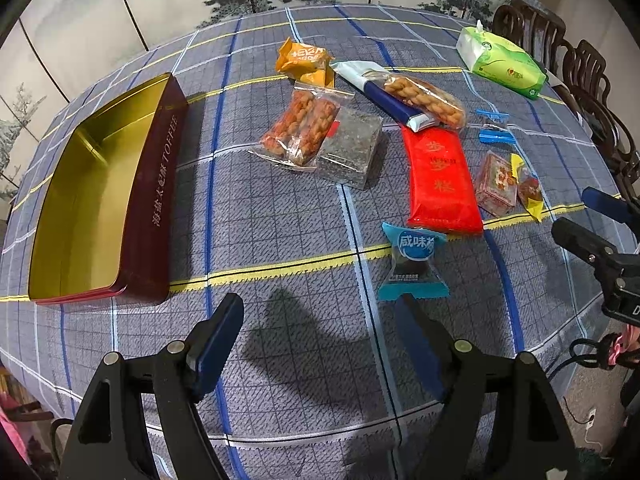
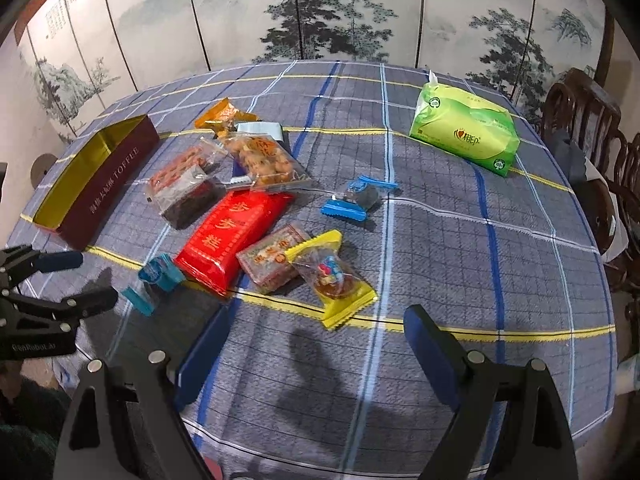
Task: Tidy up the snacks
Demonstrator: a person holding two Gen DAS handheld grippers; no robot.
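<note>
An open maroon toffee tin (image 1: pixel 156 200) with a gold inside sits at the table's left; it also shows in the right wrist view (image 2: pixel 108 184). Snack packs lie scattered in the middle: a red pack (image 1: pixel 440 180) (image 2: pixel 232 232), a light blue candy (image 1: pixel 414 260) (image 2: pixel 154 280), a yellow-wrapped sweet (image 2: pixel 334 280), a small blue candy (image 2: pixel 356 200), twisted-dough bags (image 1: pixel 300 128) and an orange pack (image 1: pixel 304 60). My left gripper (image 1: pixel 320 312) is open and empty above the cloth, just in front of the light blue candy. My right gripper (image 2: pixel 316 324) is open and empty, just in front of the yellow-wrapped sweet.
A green tissue pack (image 2: pixel 468 136) lies at the far right of the table. Dark wooden chairs (image 2: pixel 592 128) stand along the right edge. A painted folding screen (image 2: pixel 320 12) stands behind the table. The plaid tablecloth (image 2: pixel 440 260) covers the round table.
</note>
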